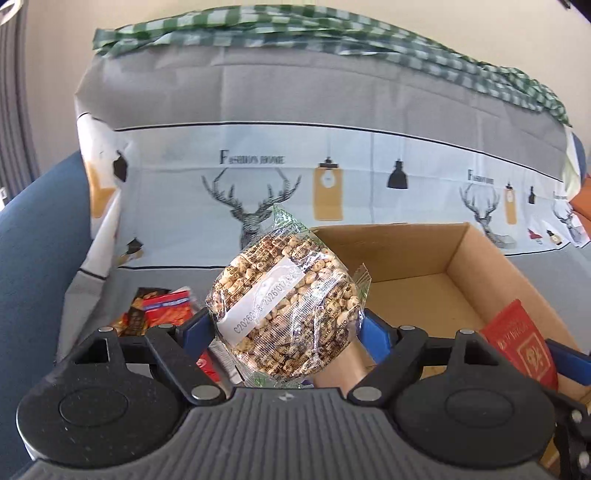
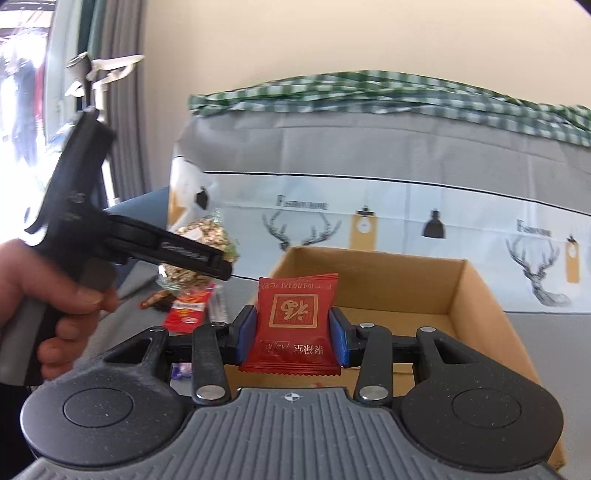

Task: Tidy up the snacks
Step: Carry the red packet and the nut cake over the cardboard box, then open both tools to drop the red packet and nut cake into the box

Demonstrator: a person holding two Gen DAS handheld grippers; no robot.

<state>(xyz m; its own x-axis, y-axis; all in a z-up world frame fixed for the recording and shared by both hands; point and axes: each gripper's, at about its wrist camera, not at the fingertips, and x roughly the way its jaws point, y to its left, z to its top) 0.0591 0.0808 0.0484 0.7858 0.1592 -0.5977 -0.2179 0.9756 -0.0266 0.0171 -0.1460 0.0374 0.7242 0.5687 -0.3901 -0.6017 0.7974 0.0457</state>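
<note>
My left gripper (image 1: 286, 325) is shut on a clear packet of puffed grain cake (image 1: 284, 310), held up just left of the open cardboard box (image 1: 458, 258). In the right wrist view that same packet (image 2: 201, 236) sits in the left gripper's jaws at the left, with a hand on its handle. My right gripper (image 2: 291, 332) is shut on a red snack packet (image 2: 293, 321) with gold print, held over the near edge of the cardboard box (image 2: 480, 295). The red packet (image 1: 521, 343) also shows at the right of the left wrist view.
Loose snack packets (image 1: 162, 310) in red and dark wrappers lie on the grey cover left of the box, the same red packets (image 2: 188, 310) seen from the right wrist. A deer-print cloth (image 1: 332, 184) drapes the sofa back, with a green checked cloth (image 1: 332, 29) on top.
</note>
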